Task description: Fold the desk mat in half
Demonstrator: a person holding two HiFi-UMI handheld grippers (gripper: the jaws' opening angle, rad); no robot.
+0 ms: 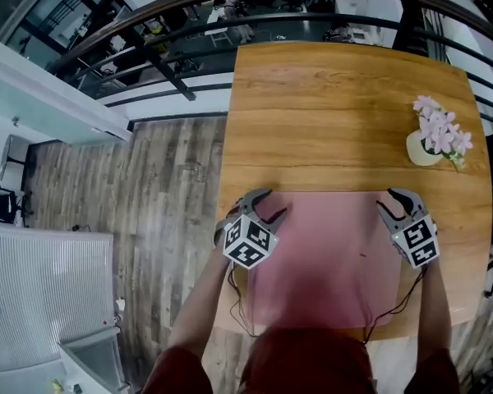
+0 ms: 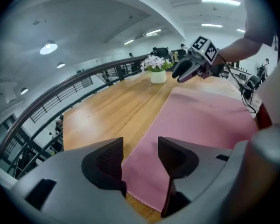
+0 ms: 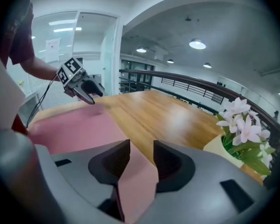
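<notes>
A pink desk mat (image 1: 329,253) lies flat on the near part of the wooden table (image 1: 329,113). My left gripper (image 1: 271,203) stands at the mat's far left corner, jaws open; in the left gripper view (image 2: 141,155) the mat's edge (image 2: 200,120) lies below the gap and no pad touches it. My right gripper (image 1: 388,199) is at the far right corner. In the right gripper view (image 3: 141,157) a raised flap of the mat (image 3: 135,181) stands between the parted jaws, leaning on one of them, not pinched.
A small cream vase of pink flowers (image 1: 434,138) stands at the table's right side, beyond the right gripper. The far half of the table is bare wood. A wood-plank floor (image 1: 148,203) lies left of the table, and a dark railing (image 1: 189,15) curves behind it.
</notes>
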